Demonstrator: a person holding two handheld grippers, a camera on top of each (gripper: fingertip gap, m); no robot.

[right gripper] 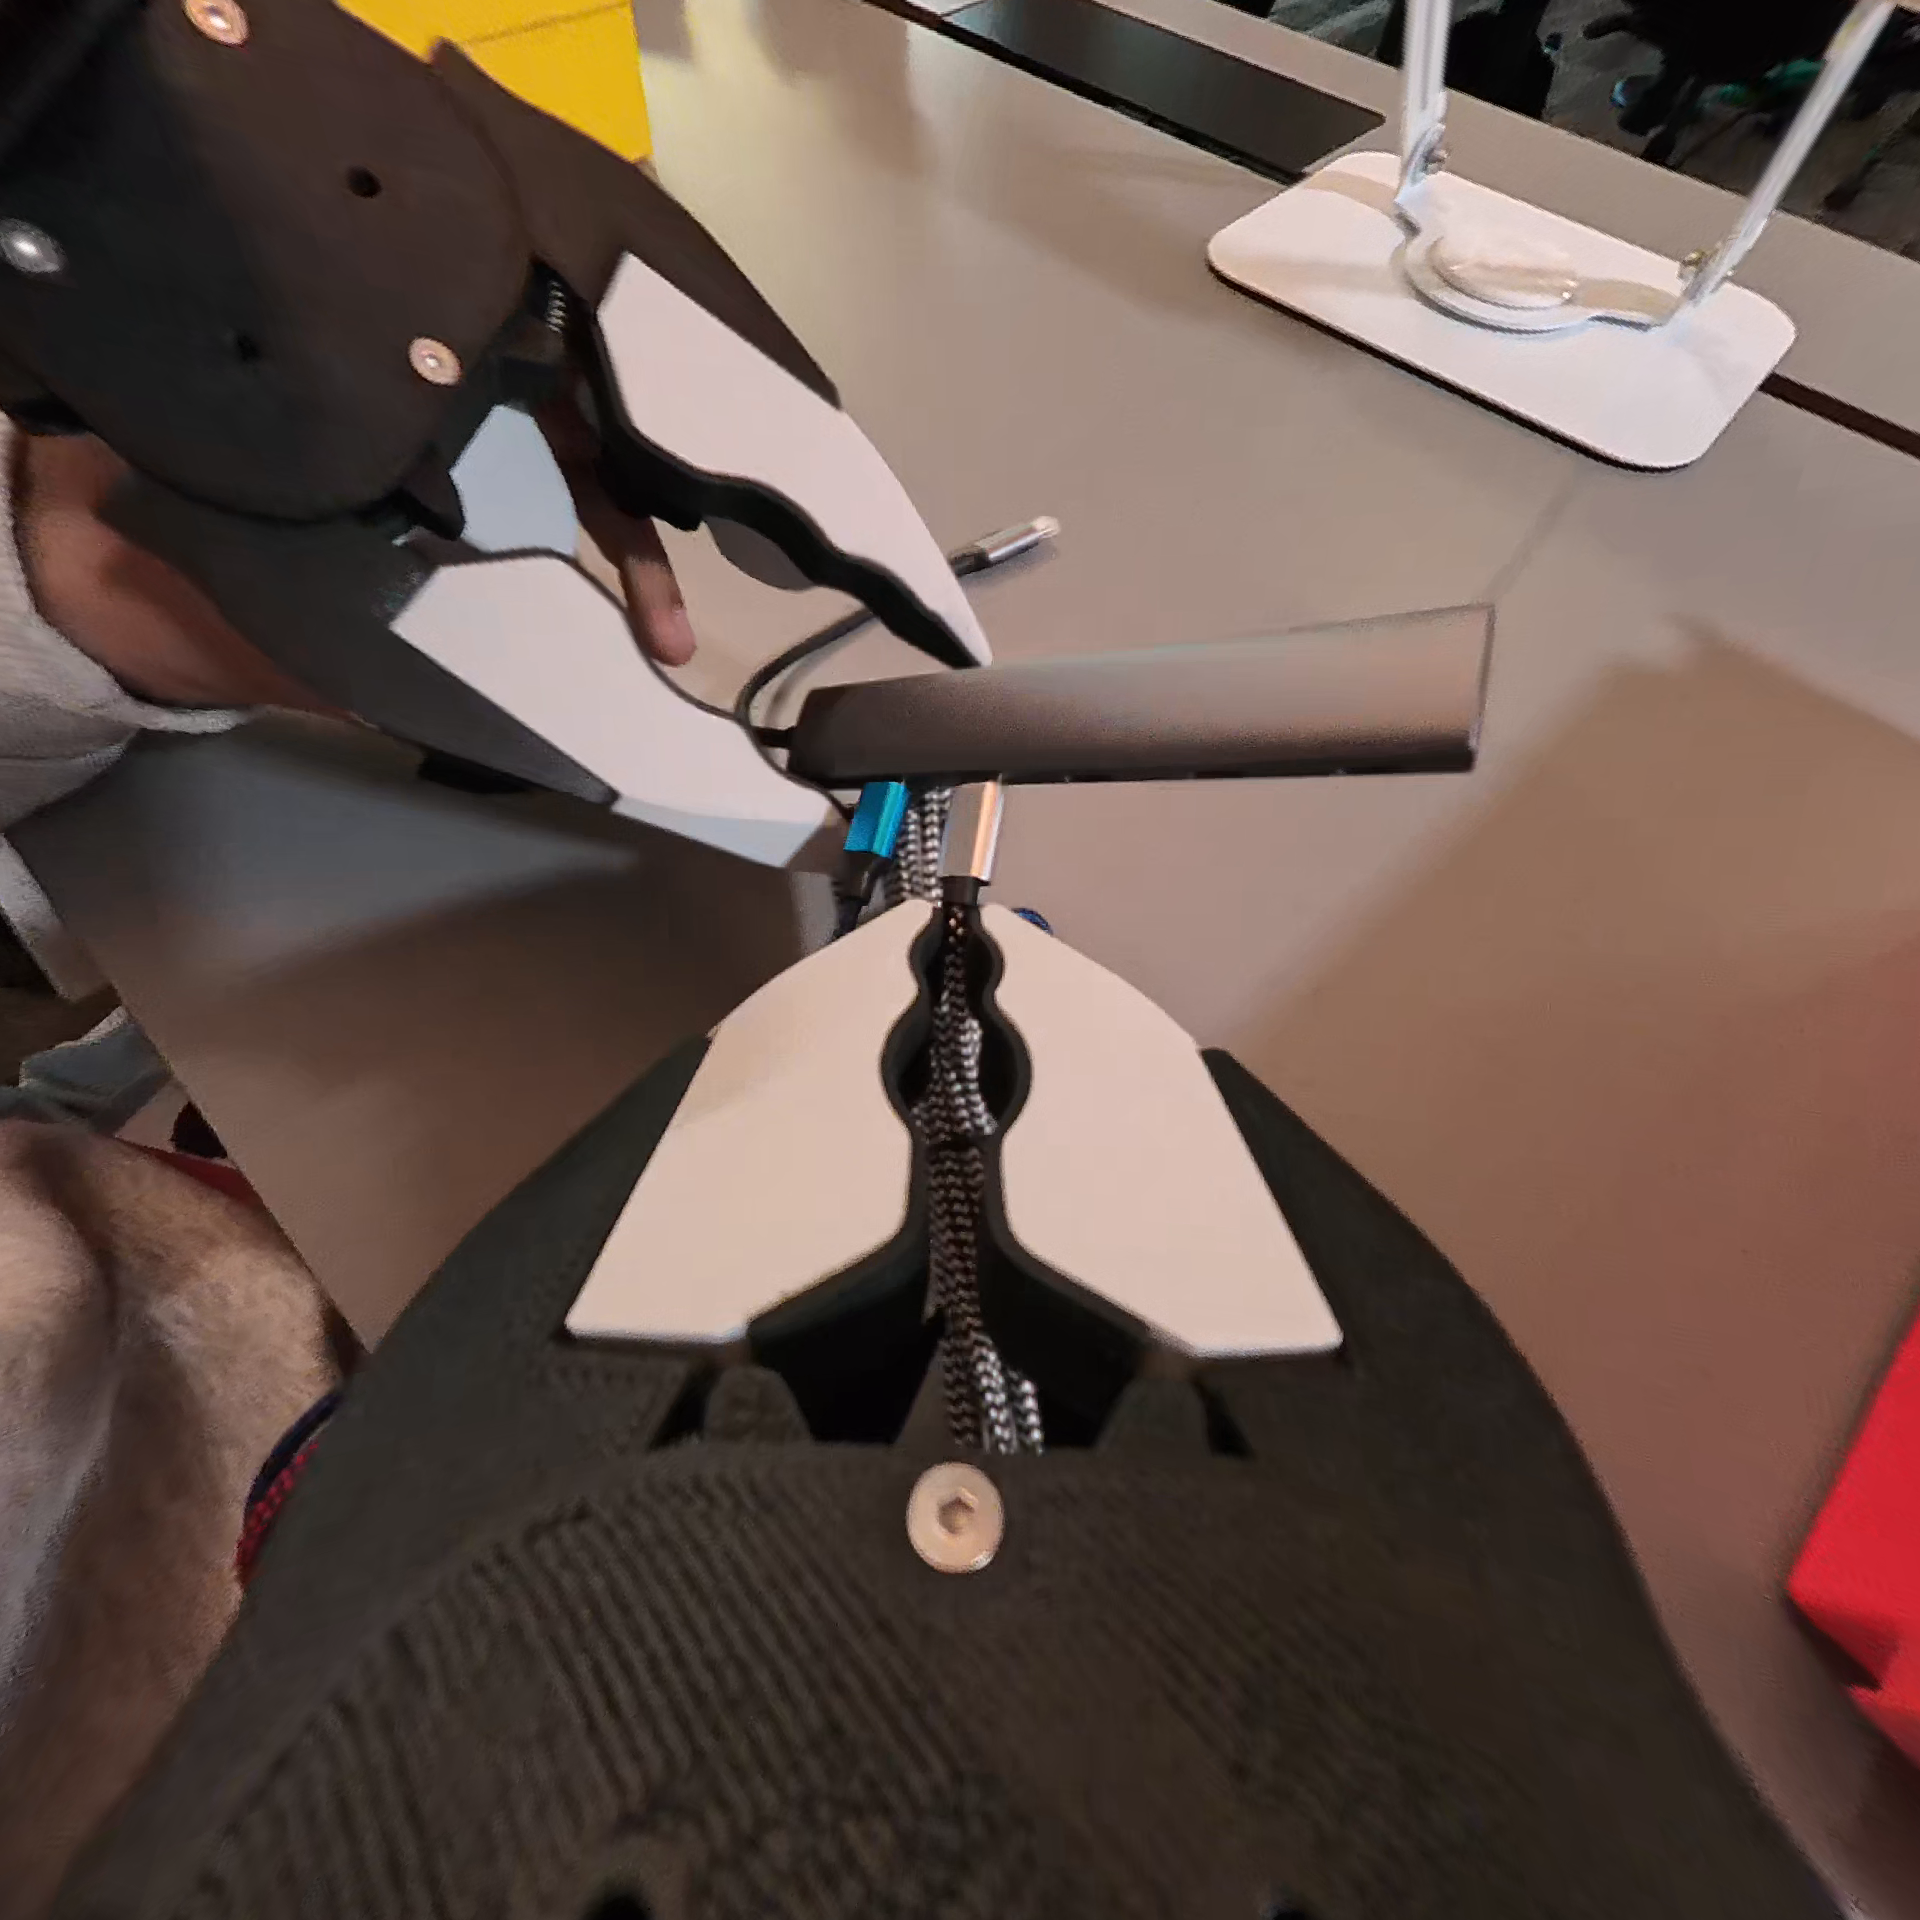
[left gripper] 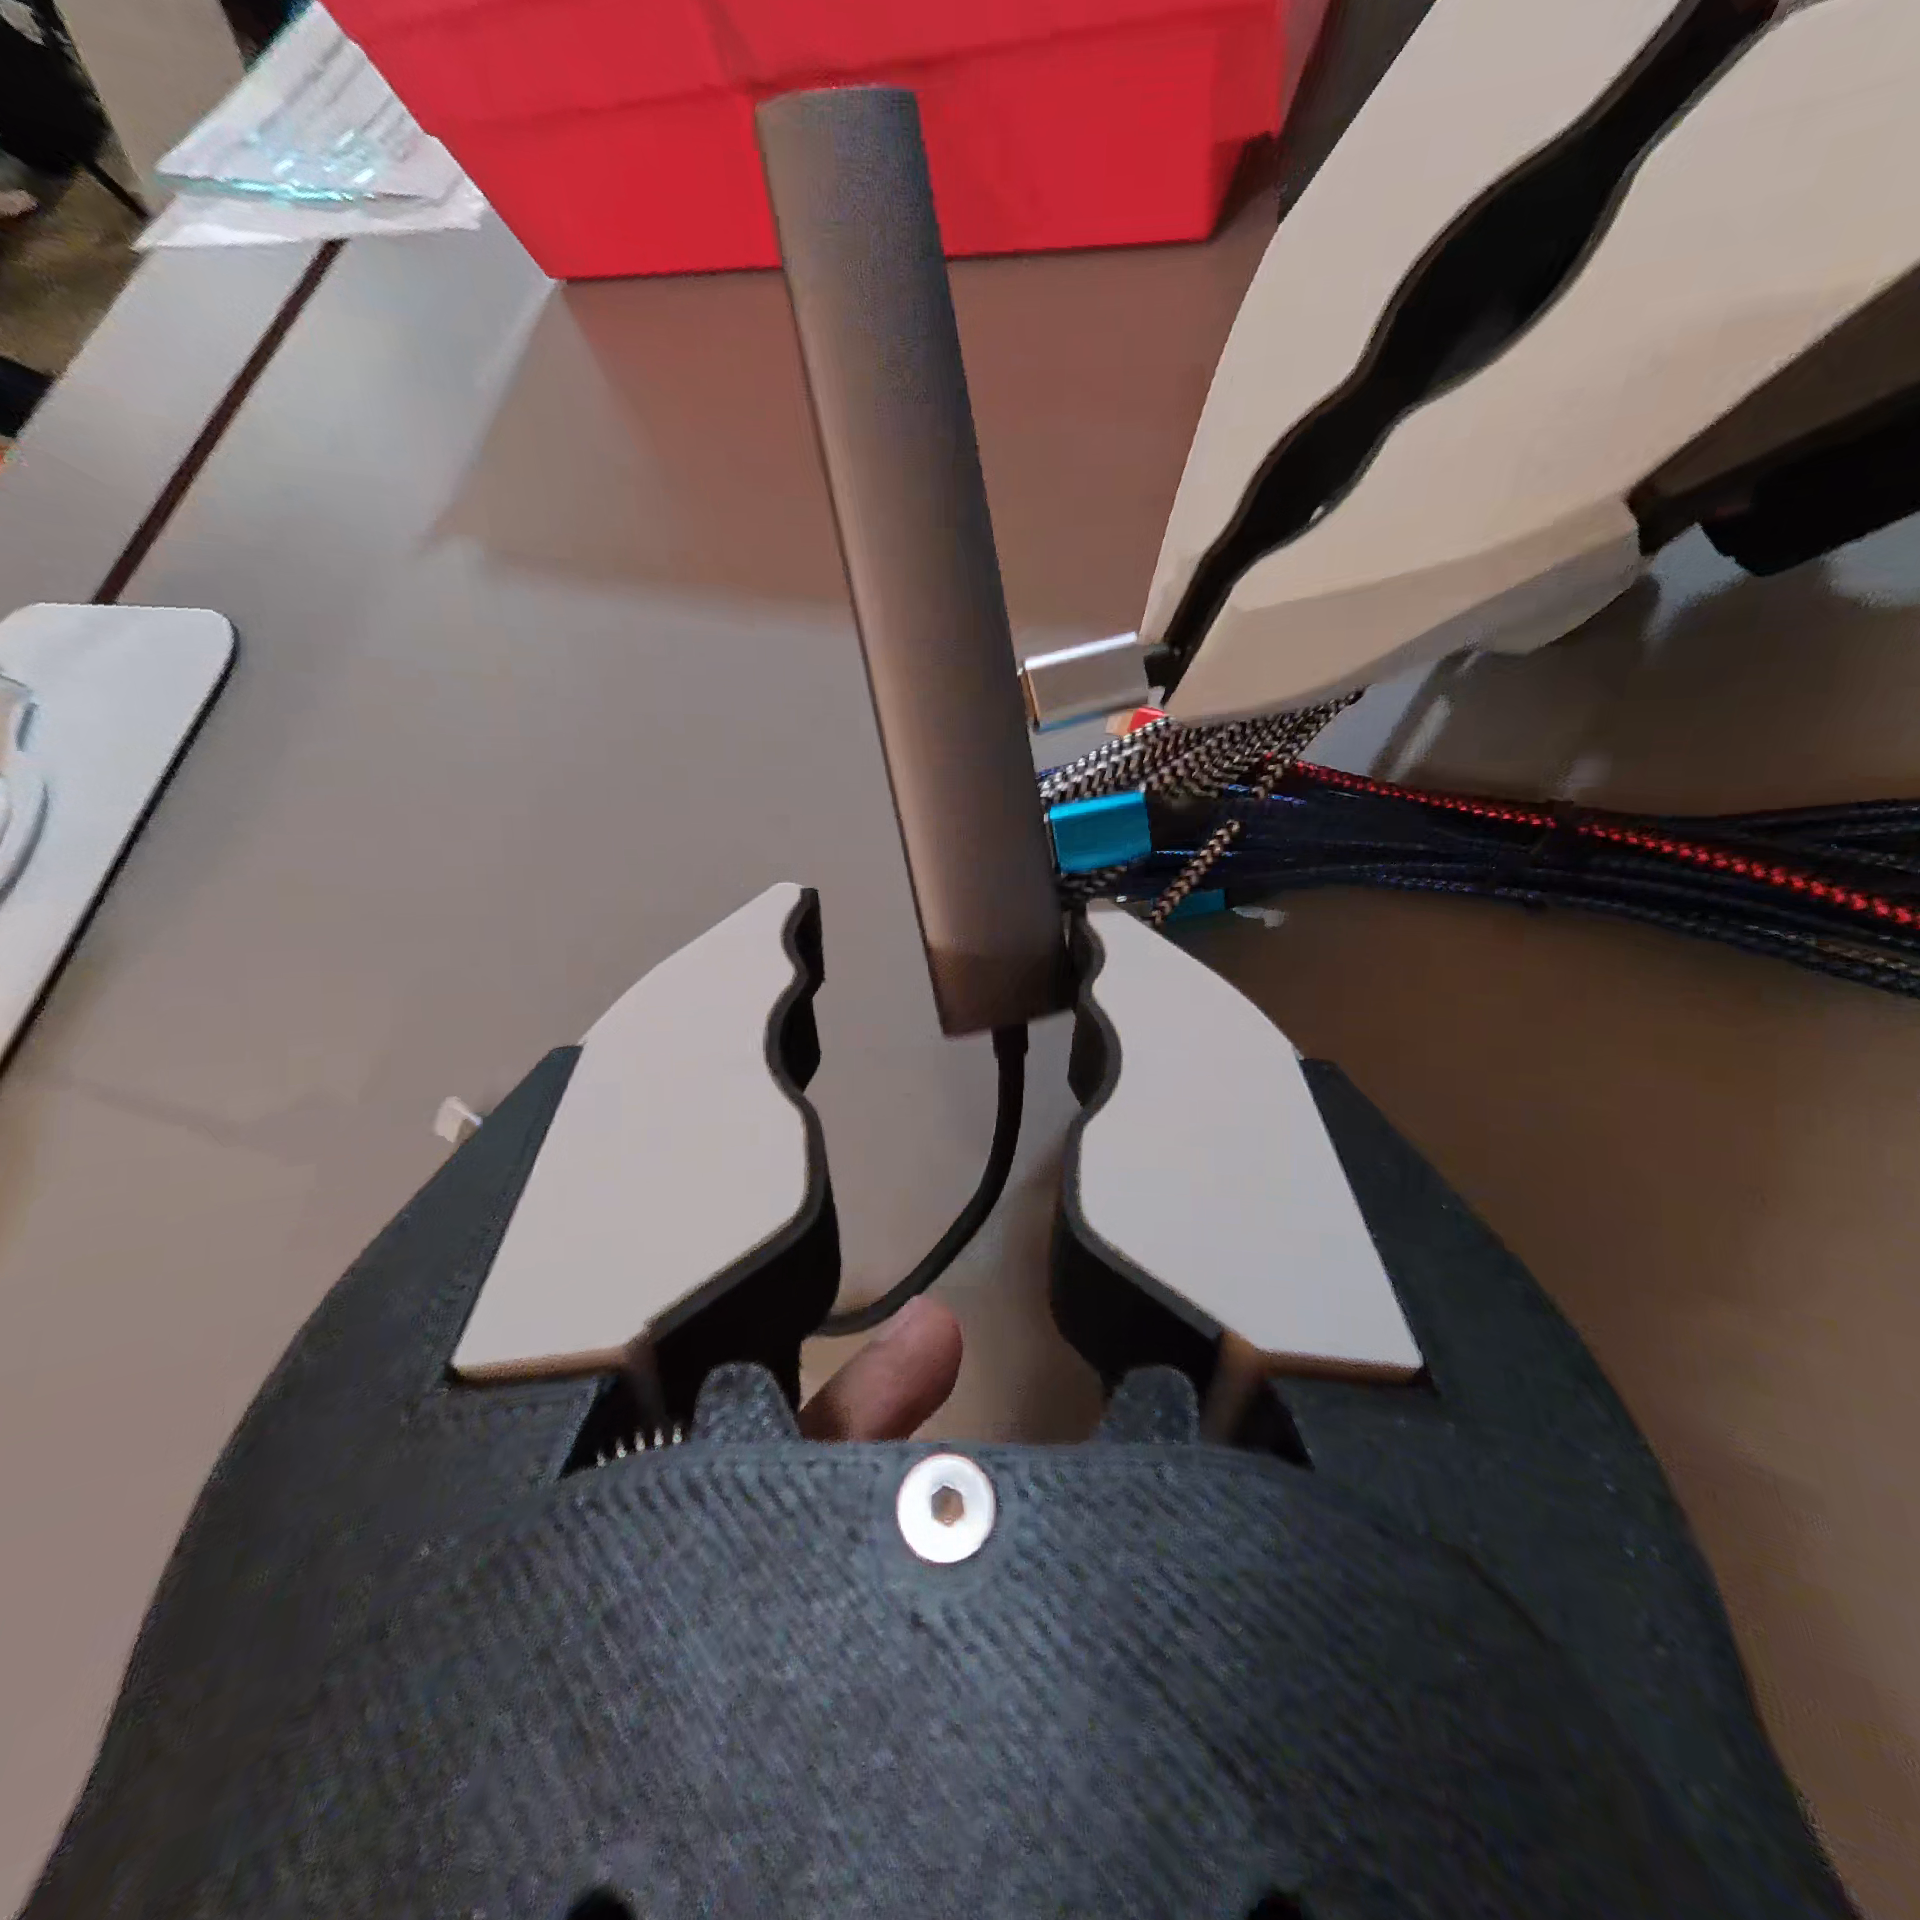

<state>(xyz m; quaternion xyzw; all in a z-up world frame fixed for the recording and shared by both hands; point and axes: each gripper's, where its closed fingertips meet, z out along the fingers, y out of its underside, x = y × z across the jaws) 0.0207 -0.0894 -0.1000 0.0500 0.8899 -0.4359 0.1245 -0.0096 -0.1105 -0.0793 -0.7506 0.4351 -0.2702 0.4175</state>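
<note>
A dark grey USB hub point(left gripper: 904, 540) lies lengthwise ahead of my left gripper point(left gripper: 945, 914). The jaws are open around the hub's near end, which touches only the right finger point(left gripper: 1174, 1143). The hub's thin black lead point(left gripper: 1003, 1143) runs back between the fingers. My right gripper point(right gripper: 961, 914) is shut on a black-and-white braided cable point(right gripper: 956, 1081). The cable's silver plug point(right gripper: 971, 831) sits at the hub's point(right gripper: 1143, 707) side. A blue plug point(right gripper: 878, 821) sits beside it. The right gripper point(left gripper: 1169, 665) comes in from the upper right in the left wrist view. The left gripper point(right gripper: 894, 743) shows at the hub's left end.
A bundle of braided cables, one of them red point(left gripper: 1558, 831), trails right over the grey table point(left gripper: 520, 727). A red box point(left gripper: 831, 135) stands behind the hub. A white stand base point(right gripper: 1507, 301) with clear legs is at the back. A yellow box point(right gripper: 561, 62) is at the far left. A loose silver plug point(right gripper: 1008, 540) lies on the table. About 5 centimeters separates my left fingertips from my right.
</note>
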